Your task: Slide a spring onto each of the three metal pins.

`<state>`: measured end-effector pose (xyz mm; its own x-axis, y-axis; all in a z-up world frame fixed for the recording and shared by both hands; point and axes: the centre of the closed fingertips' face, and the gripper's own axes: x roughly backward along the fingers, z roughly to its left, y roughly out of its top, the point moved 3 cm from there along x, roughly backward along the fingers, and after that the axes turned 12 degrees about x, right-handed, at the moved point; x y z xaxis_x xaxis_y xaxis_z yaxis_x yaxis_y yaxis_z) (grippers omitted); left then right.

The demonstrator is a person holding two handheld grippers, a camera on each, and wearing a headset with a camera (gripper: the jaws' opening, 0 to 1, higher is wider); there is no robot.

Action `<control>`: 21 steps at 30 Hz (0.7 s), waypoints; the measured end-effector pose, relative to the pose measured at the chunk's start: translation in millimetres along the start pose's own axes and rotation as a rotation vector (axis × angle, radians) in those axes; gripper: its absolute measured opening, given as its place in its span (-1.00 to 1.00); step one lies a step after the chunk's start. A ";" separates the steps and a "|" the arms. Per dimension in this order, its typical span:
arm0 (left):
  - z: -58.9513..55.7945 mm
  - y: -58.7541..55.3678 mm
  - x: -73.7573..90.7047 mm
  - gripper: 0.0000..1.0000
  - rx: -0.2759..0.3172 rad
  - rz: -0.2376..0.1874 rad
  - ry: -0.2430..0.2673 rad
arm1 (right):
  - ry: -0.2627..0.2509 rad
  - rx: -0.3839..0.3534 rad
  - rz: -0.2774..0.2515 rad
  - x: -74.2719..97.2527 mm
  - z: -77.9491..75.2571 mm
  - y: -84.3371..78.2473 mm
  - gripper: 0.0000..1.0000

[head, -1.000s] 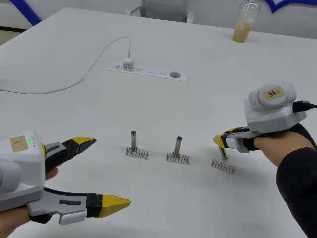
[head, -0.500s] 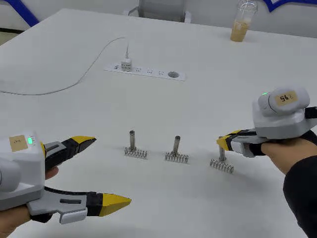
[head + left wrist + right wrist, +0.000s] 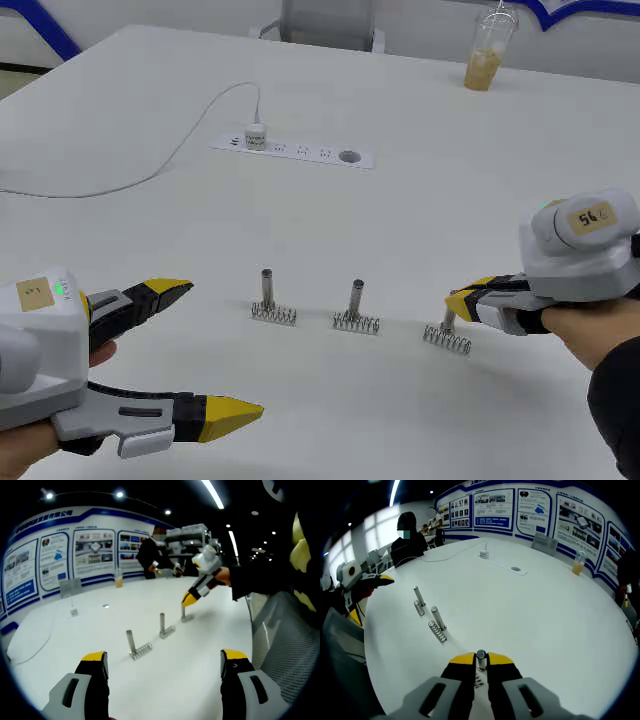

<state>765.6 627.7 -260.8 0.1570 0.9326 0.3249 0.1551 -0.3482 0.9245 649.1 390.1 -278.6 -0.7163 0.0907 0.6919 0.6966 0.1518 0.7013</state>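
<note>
Three metal pins stand in a row on the white table: the left pin [image 3: 268,285], the middle pin [image 3: 357,297] and the right pin [image 3: 449,320]. A spring lies in front of each: the left spring [image 3: 274,315], the middle spring [image 3: 357,323] and the right spring [image 3: 446,341]. My right gripper [image 3: 460,303] has its yellow tips closed around the top of the right pin [image 3: 481,655], with that spring [image 3: 478,681] just below. My left gripper [image 3: 215,348] hangs open at the near left, well short of the left pin [image 3: 130,640], with nothing between its jaws.
A white power strip [image 3: 297,151] with a plugged-in charger and a cable trailing left lies beyond the pins. A cup of orange drink [image 3: 484,60] stands at the far right, a chair [image 3: 330,20] behind the far edge. A person [image 3: 407,540] sits at the table's end.
My right gripper has drawn back to the right and slightly lower, its tips staying at the right pin. The pins, the springs and my left gripper stay where they were.
</note>
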 end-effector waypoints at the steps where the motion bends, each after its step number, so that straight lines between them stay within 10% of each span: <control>1: -0.1 0.4 0.0 0.89 -0.001 0.000 0.000 | 0.000 0.002 0.000 0.3 0.2 -0.4 -0.81; 21: -5.4 2.8 -3.0 0.89 -0.010 0.000 -0.016 | 0.001 0.019 -0.016 8.0 -2.3 -6.0 -0.68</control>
<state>760.3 624.5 -258.0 0.1727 0.9311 0.3214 0.1457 -0.3469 0.9265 639.4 387.6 -276.9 -0.7272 0.0870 0.6809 0.6841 0.1724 0.7087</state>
